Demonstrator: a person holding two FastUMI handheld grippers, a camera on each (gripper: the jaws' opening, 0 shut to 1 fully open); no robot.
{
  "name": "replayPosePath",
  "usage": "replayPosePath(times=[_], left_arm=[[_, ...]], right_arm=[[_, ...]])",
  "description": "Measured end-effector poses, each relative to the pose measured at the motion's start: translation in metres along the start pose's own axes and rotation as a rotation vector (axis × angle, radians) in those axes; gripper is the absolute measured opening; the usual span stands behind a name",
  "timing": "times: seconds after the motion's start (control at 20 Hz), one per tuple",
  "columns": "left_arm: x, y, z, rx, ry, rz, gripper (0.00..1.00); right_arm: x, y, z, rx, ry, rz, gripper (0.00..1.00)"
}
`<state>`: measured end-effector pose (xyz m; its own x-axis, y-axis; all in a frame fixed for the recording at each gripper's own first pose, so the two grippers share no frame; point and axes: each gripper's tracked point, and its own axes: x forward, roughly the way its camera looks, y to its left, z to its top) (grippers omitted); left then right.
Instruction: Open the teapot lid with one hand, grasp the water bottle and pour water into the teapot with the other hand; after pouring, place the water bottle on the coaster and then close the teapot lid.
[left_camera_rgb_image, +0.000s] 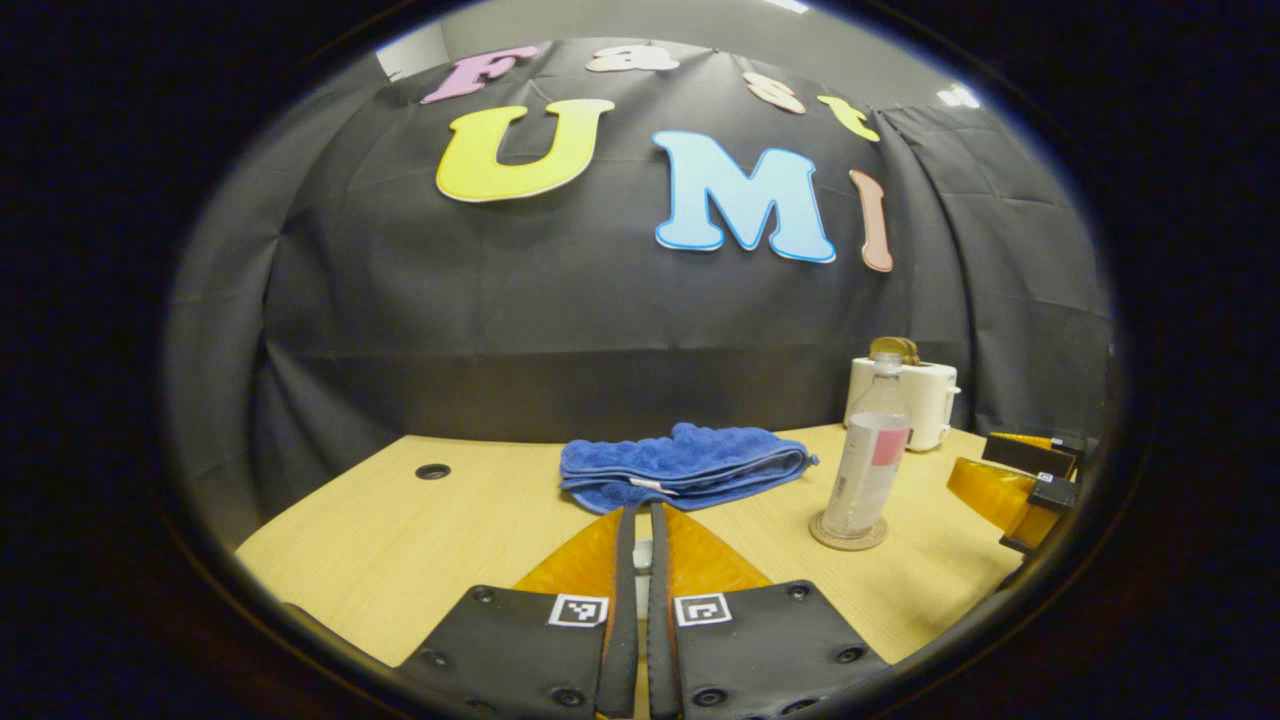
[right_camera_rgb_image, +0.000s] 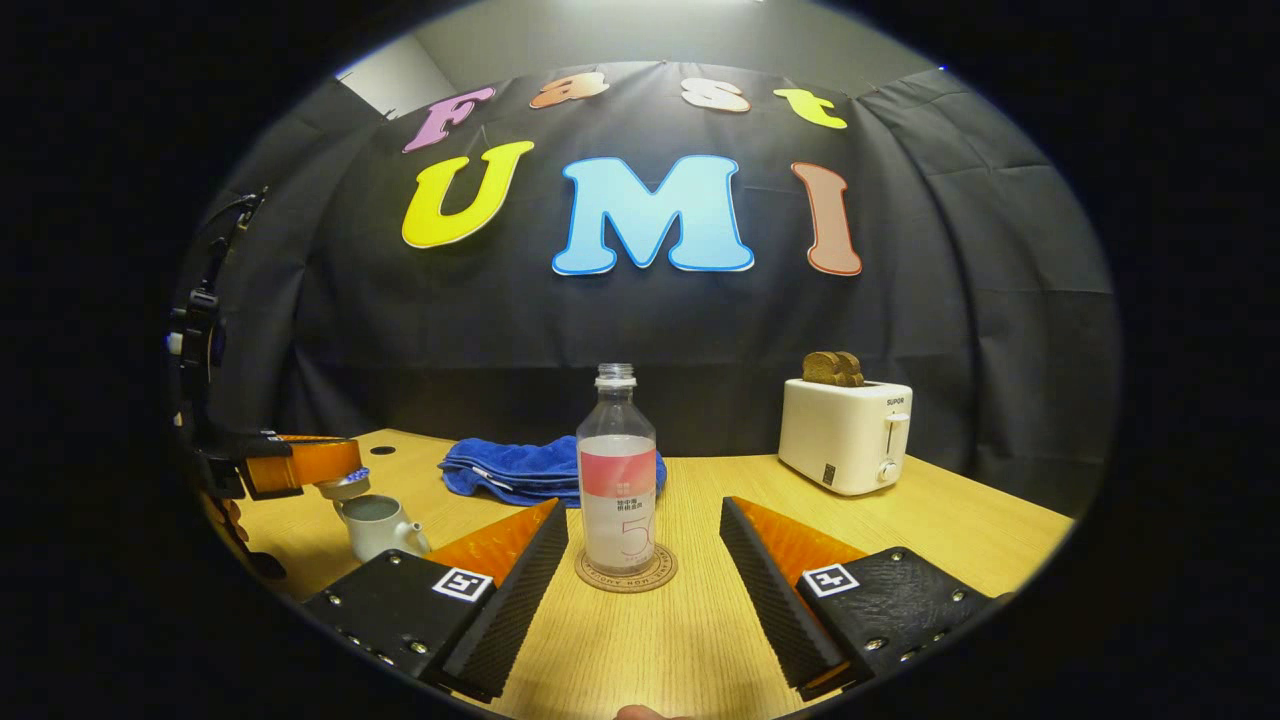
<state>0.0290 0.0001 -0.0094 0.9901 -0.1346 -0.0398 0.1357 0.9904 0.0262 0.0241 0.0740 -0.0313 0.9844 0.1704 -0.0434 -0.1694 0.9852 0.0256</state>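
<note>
A clear, uncapped water bottle (right_camera_rgb_image: 617, 490) with a pink label stands upright on a round coaster (right_camera_rgb_image: 627, 575). My right gripper (right_camera_rgb_image: 640, 510) is open, one finger on either side of the bottle and not touching it. At the far left, a white teapot (right_camera_rgb_image: 375, 525) stands open on the table. My left gripper (right_camera_rgb_image: 345, 468) holds the teapot lid (right_camera_rgb_image: 345, 487) just above it. In the left gripper view, my left gripper (left_camera_rgb_image: 642, 515) is shut on the white lid (left_camera_rgb_image: 643, 553), with the bottle (left_camera_rgb_image: 868, 460) and coaster (left_camera_rgb_image: 848, 535) to its right. The right gripper (left_camera_rgb_image: 1005, 470) shows at the right edge.
A folded blue towel (right_camera_rgb_image: 510, 468) lies behind the bottle near the back of the wooden table (right_camera_rgb_image: 700, 640). A white toaster (right_camera_rgb_image: 845, 435) with bread in it stands at the back right. A cable hole (left_camera_rgb_image: 432, 471) is in the table's far left part.
</note>
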Motion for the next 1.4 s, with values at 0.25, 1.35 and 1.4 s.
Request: replayPosePath(times=[0.25, 1.35, 1.4], left_arm=[[0.009, -0.011, -0.012, 0.003, 0.024, 0.005, 0.11], [-0.008, -0.013, -0.014, -0.03, 0.016, 0.027, 0.22], [-0.014, -0.013, -0.011, -0.035, 0.005, 0.028, 0.22]], right_arm=[[-0.005, -0.006, 0.0, 0.057, 0.01, 0.013, 0.97], [-0.01, -0.004, 0.001, 0.07, 0.007, 0.016, 0.97], [-0.012, -0.002, 0.0, 0.059, 0.004, 0.016, 0.97]])
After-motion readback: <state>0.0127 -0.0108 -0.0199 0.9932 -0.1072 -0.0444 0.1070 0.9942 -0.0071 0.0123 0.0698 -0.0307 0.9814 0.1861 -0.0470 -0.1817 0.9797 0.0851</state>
